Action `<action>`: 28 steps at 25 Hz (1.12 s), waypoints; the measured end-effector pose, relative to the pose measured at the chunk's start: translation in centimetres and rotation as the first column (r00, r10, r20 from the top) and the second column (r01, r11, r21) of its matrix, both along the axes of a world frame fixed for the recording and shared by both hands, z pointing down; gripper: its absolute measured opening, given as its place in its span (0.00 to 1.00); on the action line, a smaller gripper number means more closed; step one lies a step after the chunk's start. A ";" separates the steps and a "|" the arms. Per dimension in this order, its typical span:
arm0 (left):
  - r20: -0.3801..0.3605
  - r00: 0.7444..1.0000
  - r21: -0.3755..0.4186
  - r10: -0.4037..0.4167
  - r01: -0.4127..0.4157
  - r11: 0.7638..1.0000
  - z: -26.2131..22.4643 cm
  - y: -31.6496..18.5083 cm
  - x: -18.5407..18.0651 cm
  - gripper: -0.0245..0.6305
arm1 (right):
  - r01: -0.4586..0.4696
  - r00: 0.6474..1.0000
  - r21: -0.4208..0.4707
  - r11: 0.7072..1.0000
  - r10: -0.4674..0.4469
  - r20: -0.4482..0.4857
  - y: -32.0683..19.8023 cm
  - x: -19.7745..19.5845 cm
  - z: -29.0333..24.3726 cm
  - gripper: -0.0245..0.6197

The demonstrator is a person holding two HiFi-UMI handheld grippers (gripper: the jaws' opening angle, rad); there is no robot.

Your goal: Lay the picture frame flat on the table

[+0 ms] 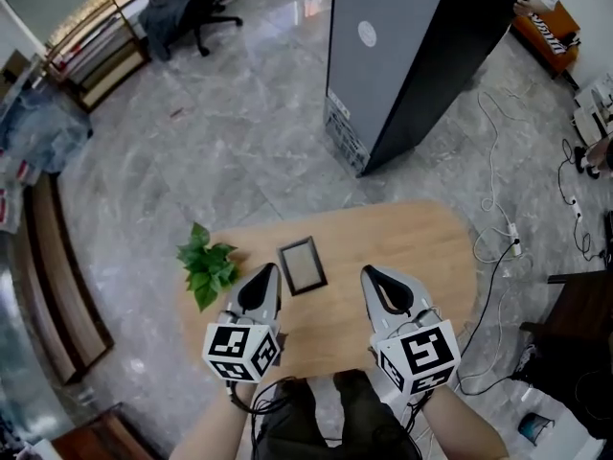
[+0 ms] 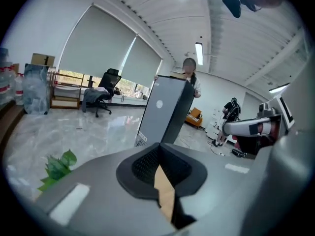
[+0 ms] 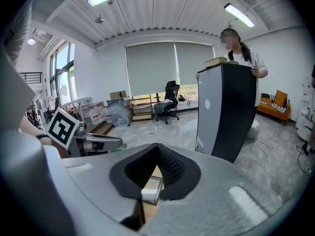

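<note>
The picture frame [image 1: 302, 265], dark-edged with a grey inside, lies flat on the light wooden table [image 1: 421, 247], near its middle. My left gripper [image 1: 272, 270] hovers just left of the frame, its jaws shut with nothing between them; in the left gripper view [image 2: 158, 146] only bare tabletop shows below the closed tips. My right gripper [image 1: 368, 274] is a short way right of the frame, apart from it, and its jaws also meet at the tips [image 3: 157, 146]. Through the gap under them, the right gripper view shows a corner of the frame [image 3: 152, 188].
A small green plant [image 1: 206, 264] sits at the table's left edge, close to the left gripper. Beyond the table stands a tall grey cabinet [image 1: 402, 56] with a person [image 3: 241, 53] behind it. Cables [image 1: 498, 190] lie on the floor to the right, and an office chair [image 1: 187, 12] stands far left.
</note>
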State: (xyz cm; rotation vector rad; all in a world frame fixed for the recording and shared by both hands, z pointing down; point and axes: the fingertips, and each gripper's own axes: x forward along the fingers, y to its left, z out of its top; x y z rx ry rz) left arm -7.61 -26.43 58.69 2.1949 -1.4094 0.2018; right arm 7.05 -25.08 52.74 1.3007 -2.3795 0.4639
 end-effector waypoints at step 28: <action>0.168 0.980 0.355 0.110 -0.164 0.920 -29.0 7.1 0.8 0.07 | 0.016 1.000 0.366 0.930 -0.016 -0.004 7.4 1.2 -27.8 0.04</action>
